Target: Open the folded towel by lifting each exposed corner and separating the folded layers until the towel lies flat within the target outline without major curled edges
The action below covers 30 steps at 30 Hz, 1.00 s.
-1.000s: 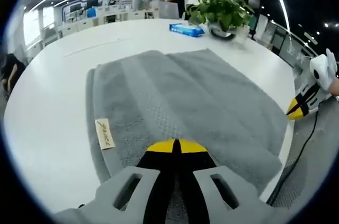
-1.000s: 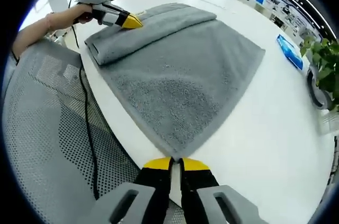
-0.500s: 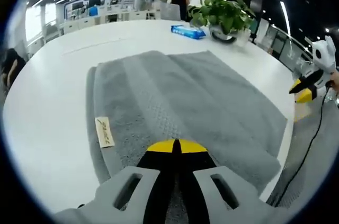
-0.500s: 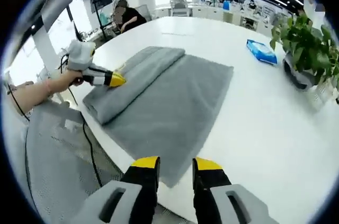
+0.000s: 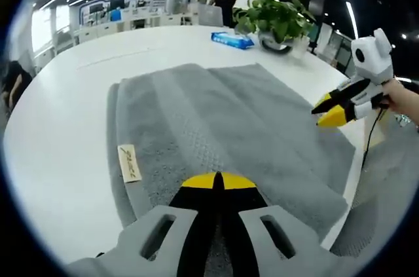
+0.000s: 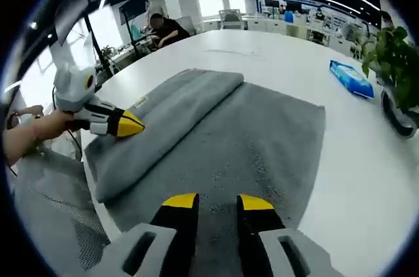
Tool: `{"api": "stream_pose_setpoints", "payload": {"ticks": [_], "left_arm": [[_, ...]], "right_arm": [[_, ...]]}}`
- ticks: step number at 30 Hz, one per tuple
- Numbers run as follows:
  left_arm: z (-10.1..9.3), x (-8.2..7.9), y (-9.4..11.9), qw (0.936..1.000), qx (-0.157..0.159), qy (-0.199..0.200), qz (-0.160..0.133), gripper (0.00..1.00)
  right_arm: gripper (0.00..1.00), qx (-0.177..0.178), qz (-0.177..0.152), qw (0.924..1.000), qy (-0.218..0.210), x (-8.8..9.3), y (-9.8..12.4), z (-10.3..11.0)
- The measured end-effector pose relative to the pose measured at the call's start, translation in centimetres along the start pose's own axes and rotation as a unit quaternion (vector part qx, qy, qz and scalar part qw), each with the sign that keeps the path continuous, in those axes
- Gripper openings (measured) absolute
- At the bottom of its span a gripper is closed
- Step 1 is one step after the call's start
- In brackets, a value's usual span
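Left gripper view: the left gripper (image 5: 217, 181) is pressed together on the near folded edge of the grey towel (image 5: 229, 120) at 6 o'clock, on the white table (image 5: 59, 113); the right gripper (image 5: 327, 110) hangs at 3 o'clock. Right gripper view: its jaws stand spread above the towel's single layer, the folded roll (image 6: 163, 120) at 10 o'clock. Risk, I'd say: pinching both layers together would drag the towel instead of unfolding it.
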<state>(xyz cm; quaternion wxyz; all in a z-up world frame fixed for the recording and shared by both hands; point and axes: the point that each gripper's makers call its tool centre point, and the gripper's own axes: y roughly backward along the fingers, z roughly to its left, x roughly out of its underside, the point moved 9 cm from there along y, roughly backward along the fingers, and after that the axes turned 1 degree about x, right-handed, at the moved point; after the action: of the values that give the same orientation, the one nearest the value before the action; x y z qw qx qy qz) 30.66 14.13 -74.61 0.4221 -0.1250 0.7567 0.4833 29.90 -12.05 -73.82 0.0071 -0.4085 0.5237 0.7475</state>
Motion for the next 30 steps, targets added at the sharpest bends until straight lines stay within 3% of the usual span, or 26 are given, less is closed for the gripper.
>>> {"api": "stream_pose_setpoints", "payload": {"ticks": [1, 2, 3, 4, 5, 9, 11, 12, 14, 15, 18, 22, 25, 26, 30], "left_arm": [[0.0, 0.0, 0.0, 1.0000, 0.000, 0.001, 0.000, 0.01], [0.0, 0.0, 0.0, 1.0000, 0.001, 0.003, -0.001, 0.01], [0.1, 0.0, 0.0, 1.0000, 0.002, 0.007, -0.001, 0.01], [0.2, 0.1, 0.0, 0.9999, 0.005, 0.014, -0.003, 0.01], [0.3, 0.1, 0.0, 0.9997, 0.007, 0.022, -0.004, 0.01], [0.5, 0.0, 0.0, 0.9987, 0.015, 0.048, -0.002, 0.01], [0.6, -0.1, 0.0, 0.9965, 0.022, 0.081, 0.001, 0.01], [0.6, -0.2, 0.1, 0.9945, 0.031, 0.100, -0.005, 0.03], [0.7, -0.6, 0.2, 0.9831, 0.048, 0.174, -0.029, 0.10], [1.2, -0.9, 0.4, 0.9776, 0.040, 0.203, -0.039, 0.15], [2.9, -0.9, 1.4, 0.9862, -0.030, 0.154, -0.052, 0.17], [3.7, -0.4, 2.0, 0.9868, -0.094, 0.128, -0.031, 0.16], [3.9, -0.4, 2.1, 0.9884, -0.118, 0.093, -0.025, 0.16], [3.9, -0.3, 2.1, 0.9898, -0.126, 0.065, -0.017, 0.16], [3.7, -0.4, 2.1, 0.9883, -0.151, 0.018, -0.004, 0.17]], "right_arm": [[0.20, -0.001, 0.008, 0.9999, 0.006, 0.5, -0.5, 0.3], [0.18, 0.024, -0.008, 0.9997, -0.003, 0.7, -0.2, 0.6], [0.18, 0.022, -0.021, 0.9984, 0.048, 0.2, -0.8, 0.1], [0.18, 0.019, -0.022, 0.9972, 0.069, 0.4, -0.5, 0.3], [0.18, 0.020, -0.022, 0.9979, 0.057, 0.8, 0.0, 0.6], [0.18, 0.018, -0.041, 0.9961, 0.076, 1.0, -0.1, 0.4], [0.18, 0.016, -0.045, 0.9957, 0.080, 1.0, 0.0, 0.4], [0.18, 0.015, -0.048, 0.9957, 0.078, 0.9, -0.1, 0.2], [0.18, 0.013, -0.051, 0.9956, 0.078, 0.9, -0.1, 0.2], [0.18, 0.013, -0.051, 0.9955, 0.078, 0.9, -0.1, 0.2], [0.18, 0.014, -0.050, 0.9955, 0.079, 0.9, -0.1, 0.2], [0.18, 0.015, -0.050, 0.9955, 0.079, 0.8, -0.2, 0.2], [0.18, 0.015, -0.049, 0.9955, 0.079, 0.9, -0.1, 0.2], [0.18, 0.015, -0.050, 0.9956, 0.079, 0.9, -0.1, 0.2], [0.18, 0.016, -0.050, 0.9955, 0.079, 0.9, -0.2, 0.2]]}}
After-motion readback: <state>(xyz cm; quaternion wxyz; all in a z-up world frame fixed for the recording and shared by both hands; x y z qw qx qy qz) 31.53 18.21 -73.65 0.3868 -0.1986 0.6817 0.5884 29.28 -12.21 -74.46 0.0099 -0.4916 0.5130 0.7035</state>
